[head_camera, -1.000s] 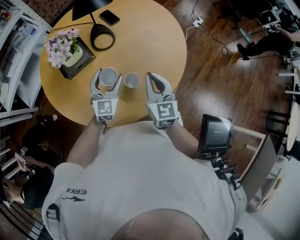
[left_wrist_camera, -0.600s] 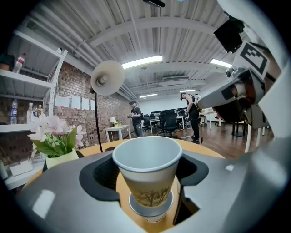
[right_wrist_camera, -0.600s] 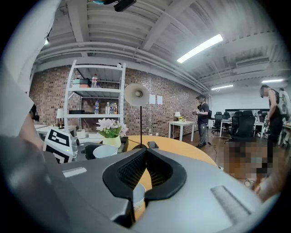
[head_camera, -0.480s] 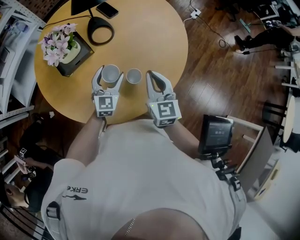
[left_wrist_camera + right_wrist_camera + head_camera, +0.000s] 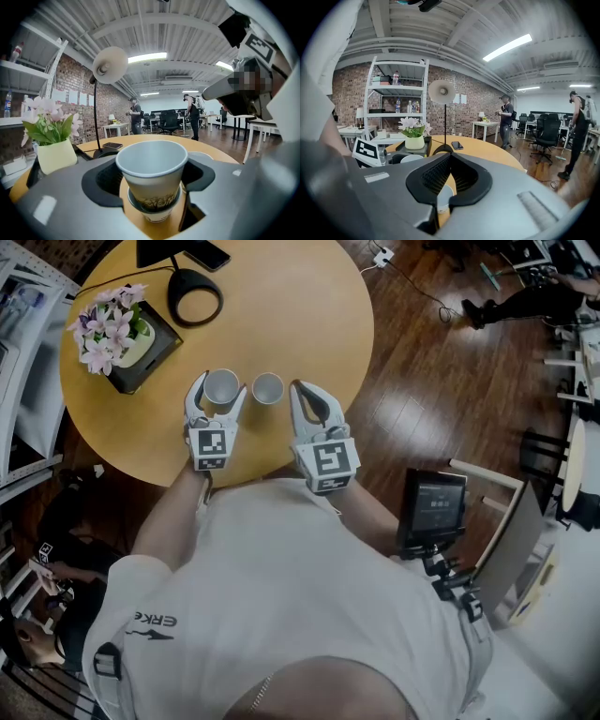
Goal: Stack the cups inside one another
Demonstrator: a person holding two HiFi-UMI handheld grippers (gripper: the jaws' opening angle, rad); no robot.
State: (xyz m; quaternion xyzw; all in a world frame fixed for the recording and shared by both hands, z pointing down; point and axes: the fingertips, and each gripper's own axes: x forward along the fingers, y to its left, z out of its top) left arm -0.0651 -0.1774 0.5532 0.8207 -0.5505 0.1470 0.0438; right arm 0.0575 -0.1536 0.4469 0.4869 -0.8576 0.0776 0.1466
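My left gripper (image 5: 219, 386) is shut on a white paper cup (image 5: 152, 161) with a dark tree print. The cup's bottom sits inside the rim of a second cup (image 5: 157, 213) that stands on the round wooden table (image 5: 281, 296). Just to the right another white cup (image 5: 267, 388) stands alone on the table, and it shows behind the right jaw (image 5: 202, 155). My right gripper (image 5: 302, 390) is shut with nothing in it, close beside that lone cup. Below its closed fingertips the lone cup (image 5: 443, 196) is partly visible.
A pot of pink flowers (image 5: 108, 334) on a dark tray stands at the table's left. A black lamp base (image 5: 192, 296) and a phone (image 5: 208, 254) lie at the back. A tablet on a stand (image 5: 429, 512) is off the table at the right.
The left gripper has sunk with its cup toward the table, so the cup now sits lower in the cup beneath. The right gripper has stayed beside the lone cup.
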